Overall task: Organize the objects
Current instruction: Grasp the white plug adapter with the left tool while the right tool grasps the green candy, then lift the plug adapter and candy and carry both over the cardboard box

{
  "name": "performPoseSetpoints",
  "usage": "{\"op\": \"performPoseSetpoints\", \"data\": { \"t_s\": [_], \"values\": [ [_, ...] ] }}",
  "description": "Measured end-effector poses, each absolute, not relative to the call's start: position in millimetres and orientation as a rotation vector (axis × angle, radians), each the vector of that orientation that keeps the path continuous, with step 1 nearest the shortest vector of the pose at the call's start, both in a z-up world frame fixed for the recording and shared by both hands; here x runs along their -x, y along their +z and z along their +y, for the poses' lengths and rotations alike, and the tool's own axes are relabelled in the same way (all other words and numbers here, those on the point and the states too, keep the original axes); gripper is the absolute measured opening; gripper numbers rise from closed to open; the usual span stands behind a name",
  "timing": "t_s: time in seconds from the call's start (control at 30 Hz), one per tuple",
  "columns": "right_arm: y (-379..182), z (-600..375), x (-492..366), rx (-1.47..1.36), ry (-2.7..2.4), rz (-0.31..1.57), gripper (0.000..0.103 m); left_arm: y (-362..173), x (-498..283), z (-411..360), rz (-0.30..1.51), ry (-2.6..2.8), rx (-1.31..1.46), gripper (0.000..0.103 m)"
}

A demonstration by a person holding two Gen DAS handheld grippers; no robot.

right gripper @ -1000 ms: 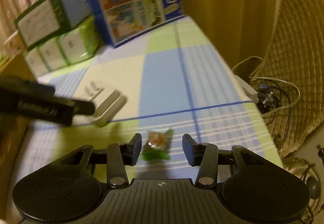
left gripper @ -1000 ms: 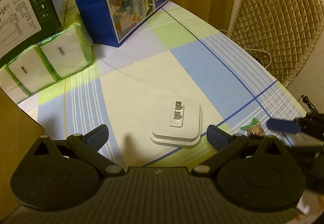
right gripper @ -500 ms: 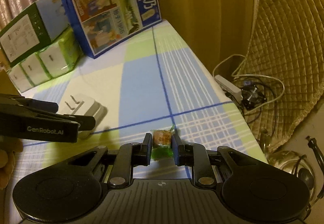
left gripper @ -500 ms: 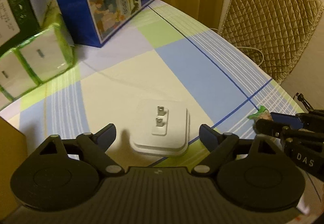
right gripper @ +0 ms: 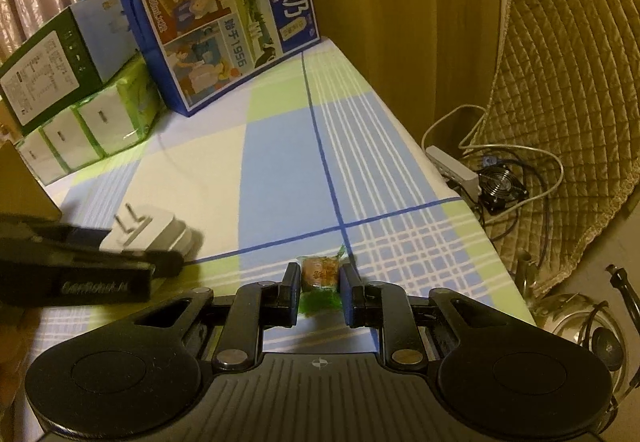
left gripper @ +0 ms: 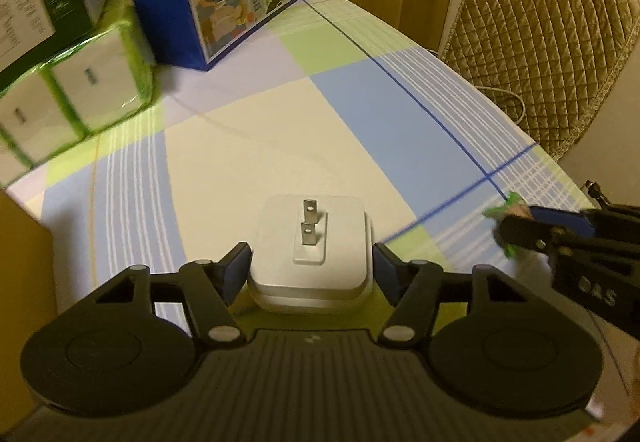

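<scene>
Charger (left gripper: 310, 242) and candy (right gripper: 320, 274) are the two loose things on the checked counter (left gripper: 400, 114), and each now sits between a gripper's fingers. The white charger lies prongs up near the counter's front edge, at 6 o'clock in the left wrist view. A second ago the left gripper (left gripper: 310, 266) stood spread with the charger well ahead of it; half a second ago it was nearer; now its blue pads flank the block's two sides, close against it, though whether they press it cannot be told. In the right wrist view the candy, in its green wrapper, lies at 6 o'clock, just on the near side of the blue crossing lines. The right gripper (right gripper: 320, 288), wide apart a second ago, has narrowed onto the wrapper and appears to pinch it. Both things rest on the cloth, so neither lift has begun; the grasp stage looks nearly done on the right and about to finish on the left. Farther back, at 11 o'clock, stand the blue milk carton (right gripper: 224, 14), the green box (right gripper: 52, 70) and the tissue packs (right gripper: 88, 126) beneath it. A quilted chair (right gripper: 568, 90) stands at 2 o'clock beyond the counter's edge.
</scene>
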State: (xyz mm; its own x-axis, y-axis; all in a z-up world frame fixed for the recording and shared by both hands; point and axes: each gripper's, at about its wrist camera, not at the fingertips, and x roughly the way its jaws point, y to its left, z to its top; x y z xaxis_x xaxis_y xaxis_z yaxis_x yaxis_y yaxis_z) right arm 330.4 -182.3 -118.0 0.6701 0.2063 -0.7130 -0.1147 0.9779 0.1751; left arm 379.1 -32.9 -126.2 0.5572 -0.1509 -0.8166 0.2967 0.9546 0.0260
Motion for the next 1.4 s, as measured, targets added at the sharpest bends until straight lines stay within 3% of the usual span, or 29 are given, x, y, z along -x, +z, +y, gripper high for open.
{"op": "performPoseSetpoints", "data": {
  "t_s": [0.63, 1.4],
  "values": [
    [-60, -180, -217, -0.123, 0.213, 0.775, 0.017, -41, -246, -10, 0.851, -0.236, -0.062, 0.061],
    [40, -129, -54, -0.069, 0.416, 0.644, 0.017, 50, -57, 72, 0.683, -0.057, 0.04, 0.061]
  ]
}}
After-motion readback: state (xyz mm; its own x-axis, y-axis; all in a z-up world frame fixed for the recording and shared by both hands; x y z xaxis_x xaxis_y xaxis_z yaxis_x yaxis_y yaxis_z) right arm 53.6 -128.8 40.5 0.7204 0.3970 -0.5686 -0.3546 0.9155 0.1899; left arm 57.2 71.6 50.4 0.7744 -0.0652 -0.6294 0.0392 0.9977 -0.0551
